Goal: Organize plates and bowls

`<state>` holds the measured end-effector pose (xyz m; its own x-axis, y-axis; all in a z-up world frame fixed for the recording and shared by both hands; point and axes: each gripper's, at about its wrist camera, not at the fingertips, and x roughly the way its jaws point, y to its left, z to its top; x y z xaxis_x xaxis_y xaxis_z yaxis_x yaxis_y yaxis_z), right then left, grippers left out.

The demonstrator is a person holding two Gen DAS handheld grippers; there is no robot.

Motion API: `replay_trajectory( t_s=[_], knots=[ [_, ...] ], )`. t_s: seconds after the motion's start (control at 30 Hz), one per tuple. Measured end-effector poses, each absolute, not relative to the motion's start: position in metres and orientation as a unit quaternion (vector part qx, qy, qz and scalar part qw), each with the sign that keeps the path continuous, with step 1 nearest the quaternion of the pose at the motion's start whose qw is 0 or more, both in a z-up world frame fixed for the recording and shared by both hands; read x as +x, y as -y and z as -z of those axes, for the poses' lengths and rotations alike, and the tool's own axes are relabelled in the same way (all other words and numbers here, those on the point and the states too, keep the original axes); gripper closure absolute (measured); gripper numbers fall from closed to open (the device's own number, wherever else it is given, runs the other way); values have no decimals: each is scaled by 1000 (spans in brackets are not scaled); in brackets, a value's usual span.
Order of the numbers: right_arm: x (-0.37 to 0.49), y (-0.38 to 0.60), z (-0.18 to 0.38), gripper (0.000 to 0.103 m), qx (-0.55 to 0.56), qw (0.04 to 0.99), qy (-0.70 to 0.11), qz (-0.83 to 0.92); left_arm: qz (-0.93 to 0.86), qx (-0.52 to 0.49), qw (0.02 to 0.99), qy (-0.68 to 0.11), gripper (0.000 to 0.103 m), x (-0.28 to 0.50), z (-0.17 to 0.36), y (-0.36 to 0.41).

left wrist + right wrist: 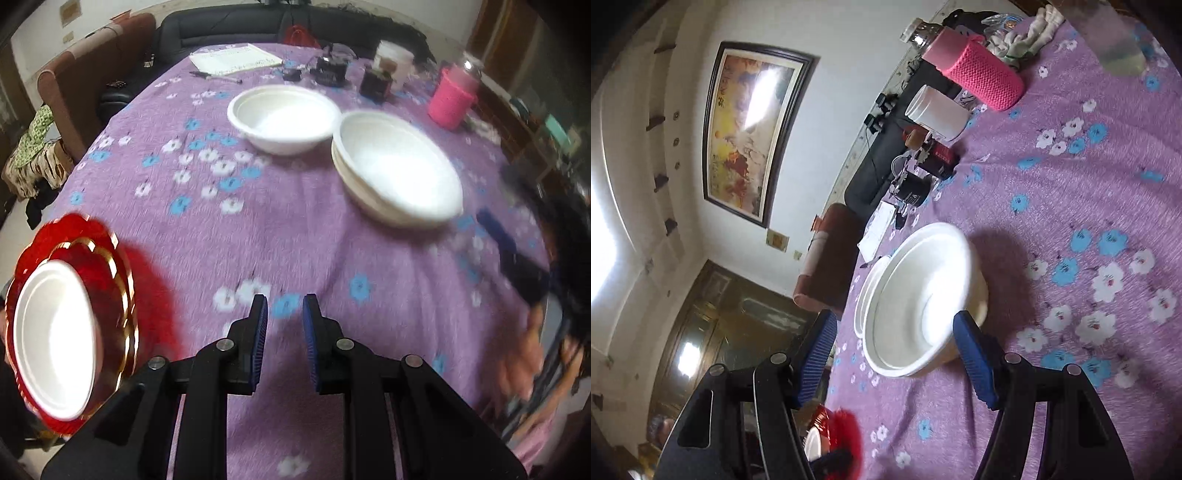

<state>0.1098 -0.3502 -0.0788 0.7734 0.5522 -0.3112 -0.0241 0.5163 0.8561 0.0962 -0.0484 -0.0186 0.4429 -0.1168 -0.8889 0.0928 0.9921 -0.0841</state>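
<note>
Between my two grippers, a stack of white bowls [399,166] sits on the purple flowered tablecloth [258,229]. A single white bowl [282,118] stands just beyond it. At the table's left edge lie red scalloped plates [110,258] with another white bowl [55,339] on top. My left gripper [285,306] hovers over bare cloth, its jaws narrowly apart and empty. In the right wrist view, my right gripper [895,321] stands wide open just short of the bowl stack [919,299], holding nothing. It appears blurred at the right [509,251] in the left wrist view.
A pink knitted bottle [452,94], a white jar [397,61], dark cups [330,68], papers [232,57] and a pen [218,76] crowd the far side. A black sofa [229,26] lies beyond. A person's hand [524,354] is at the right.
</note>
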Motion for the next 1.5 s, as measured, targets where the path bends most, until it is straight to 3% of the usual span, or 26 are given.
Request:
replay_trajectory(
  t_s=[0.37, 1.13, 1.27, 1.37, 1.5],
  knots=[
    [132, 365, 97, 35, 449, 804, -360, -149, 29, -99, 837, -537, 86, 171, 26, 56],
    [158, 355, 95, 35, 396, 836, -356, -134, 19, -112, 867, -485, 83, 197, 19, 80],
    [158, 354, 94, 35, 394, 839, -351, -133, 21, -127, 858, -498, 72, 197, 21, 73],
    [161, 353, 97, 35, 395, 836, -355, -134, 16, -133, 858, -497, 71, 193, 19, 68],
    [160, 352, 95, 35, 391, 840, -352, -135, 5, -129, 857, -498, 59, 192, 18, 69]
  ],
)
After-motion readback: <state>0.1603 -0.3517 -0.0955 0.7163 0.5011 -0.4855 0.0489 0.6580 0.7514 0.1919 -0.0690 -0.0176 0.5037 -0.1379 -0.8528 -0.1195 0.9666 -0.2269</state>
